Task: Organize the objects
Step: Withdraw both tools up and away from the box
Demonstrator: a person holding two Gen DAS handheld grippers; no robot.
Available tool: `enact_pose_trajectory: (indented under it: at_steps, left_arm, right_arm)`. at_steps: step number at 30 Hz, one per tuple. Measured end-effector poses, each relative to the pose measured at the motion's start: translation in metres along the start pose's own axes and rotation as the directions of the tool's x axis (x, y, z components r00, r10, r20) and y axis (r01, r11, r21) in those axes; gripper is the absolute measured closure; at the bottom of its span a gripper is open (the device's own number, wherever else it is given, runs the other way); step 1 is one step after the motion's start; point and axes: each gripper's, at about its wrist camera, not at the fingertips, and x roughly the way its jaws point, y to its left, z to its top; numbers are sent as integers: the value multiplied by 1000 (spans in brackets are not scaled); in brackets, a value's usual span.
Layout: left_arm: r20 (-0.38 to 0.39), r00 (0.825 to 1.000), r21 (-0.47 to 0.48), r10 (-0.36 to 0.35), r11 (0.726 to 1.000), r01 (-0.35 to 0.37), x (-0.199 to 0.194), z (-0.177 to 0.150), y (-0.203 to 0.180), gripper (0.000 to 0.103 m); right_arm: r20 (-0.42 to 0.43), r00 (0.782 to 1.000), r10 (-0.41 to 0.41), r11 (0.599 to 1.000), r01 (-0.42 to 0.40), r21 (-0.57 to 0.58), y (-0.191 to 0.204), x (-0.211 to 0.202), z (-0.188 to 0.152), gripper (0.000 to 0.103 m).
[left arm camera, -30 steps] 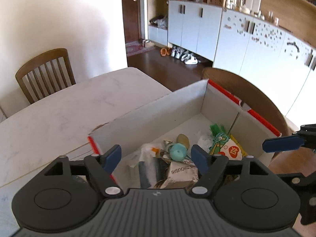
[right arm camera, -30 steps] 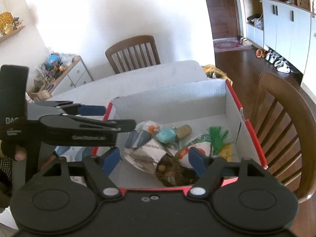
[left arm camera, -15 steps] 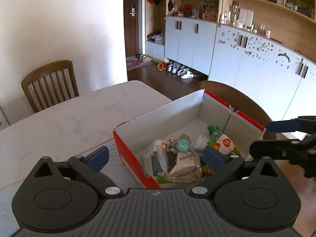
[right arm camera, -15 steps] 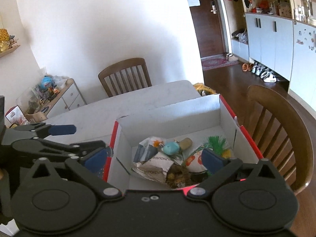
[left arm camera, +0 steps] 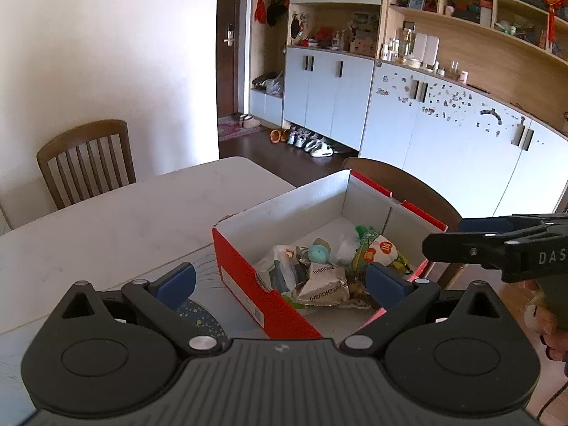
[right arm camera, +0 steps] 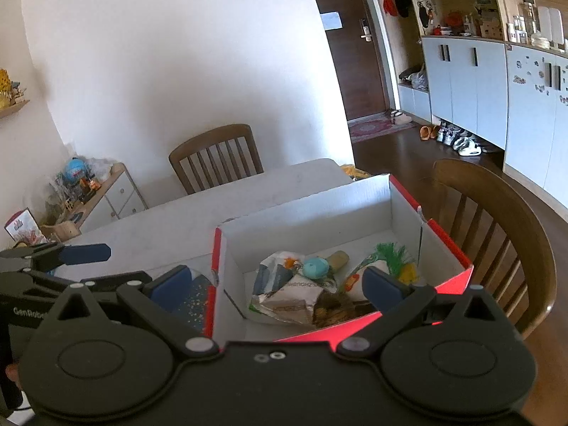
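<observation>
Place: we see a lived-in home, a dining area open to the entryway.
Furniture: we find a pale dining table [left arm camera: 117, 220] with wooden chairs [right arm camera: 216, 156] around it.
Entry: we spot shoes [left arm camera: 312, 142] lined up under white cabinets [left arm camera: 326, 96] near the front door [right arm camera: 351, 53].
Shelves: we note jars and ornaments on wooden shelving [left arm camera: 461, 25].
</observation>
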Motion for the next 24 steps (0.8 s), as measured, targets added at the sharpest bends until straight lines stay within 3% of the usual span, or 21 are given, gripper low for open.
enact_pose_trajectory:
  at_steps: [13,18,24]
  left_arm:
    - [29,999,3,20,1000,-20,-16,-13,10,0]
    - [38,996,-10,81,997,-81,-18,-17,15,0]
    - [22,998,-52,65,997,-63,-21,-19,29,0]
  right_arm:
    - [18,1000,-25,999,24,40,18,-8,-14,1]
    - [10,999,-32,999,31,44,23,-7,-19,1]
    - [8,1000,-27,999,26,38,32,-4,-21,1]
